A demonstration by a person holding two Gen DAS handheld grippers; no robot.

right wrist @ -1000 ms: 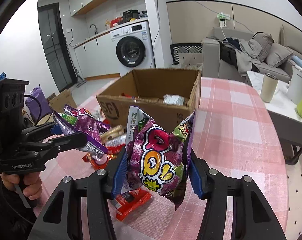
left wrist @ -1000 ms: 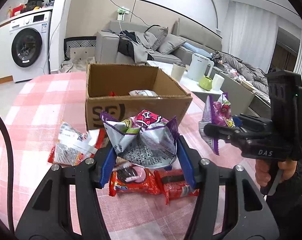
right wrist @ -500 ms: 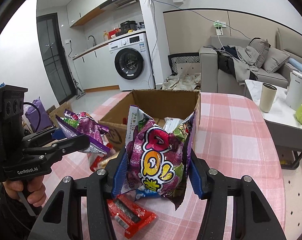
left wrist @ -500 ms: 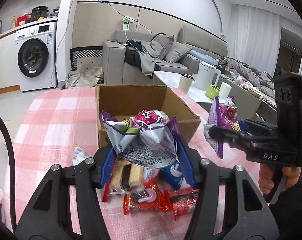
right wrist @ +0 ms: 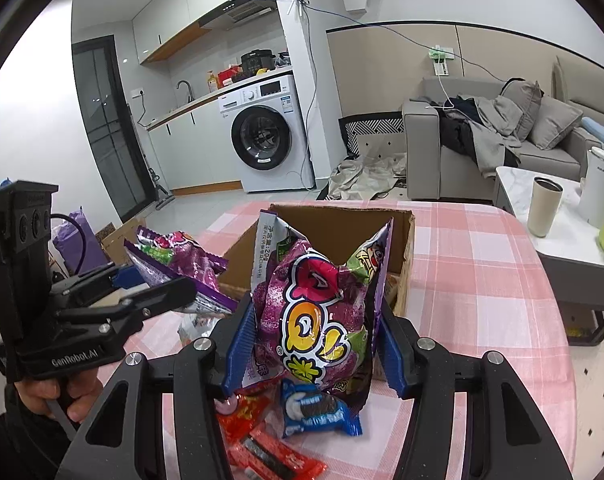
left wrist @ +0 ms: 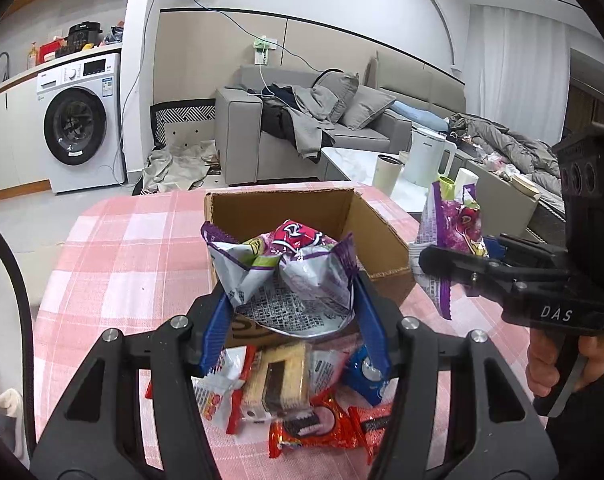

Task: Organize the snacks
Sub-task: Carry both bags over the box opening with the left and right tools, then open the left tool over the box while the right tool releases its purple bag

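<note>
Up close, the left tongs (left wrist: 291,312) were clamped on a crinkled foil snack bag (left wrist: 281,276), purple-edged w/ a red logo on top and dense small print on its silvery back; the bag sat between blue ribbed pads, held above the near wall of a brown corrugated cardboard box (left wrist: 382,236). The right tongs (right wrist: 316,332) were likewise clamped on a 2nd purple bag (right wrist: 314,312), glossy and puffy, w/ big yellow-and-white cartoon lettering and a red mark; small print on its top flap was too fine to read surely. That bag hung in front of the box's open top, above the worktop (right wrist: 482,280), which wore a pink-and-white checked cloth.

Both tools were matte black plastic w/ silver screw heads. "DAS" was printed on the right tool's side in the left view; "GenRobot.AI" on the left tool's side in the right view. A hand (left wrist: 558,364) gripped the right tool's trigger.

Below the tongs lay loose snacks on the cloth: a clear-wrapped layered cake slice (left wrist: 277,380), cream w/ a dark band; a blue cookie pack (right wrist: 318,408) showing a sandwich cookie; red wrappers (left wrist: 318,428) w/ a cookie picture.

Behind stood a white front-load washer (left wrist: 77,124) and a grey fabric sofa (left wrist: 302,128) heaped w/ clothes.
</note>
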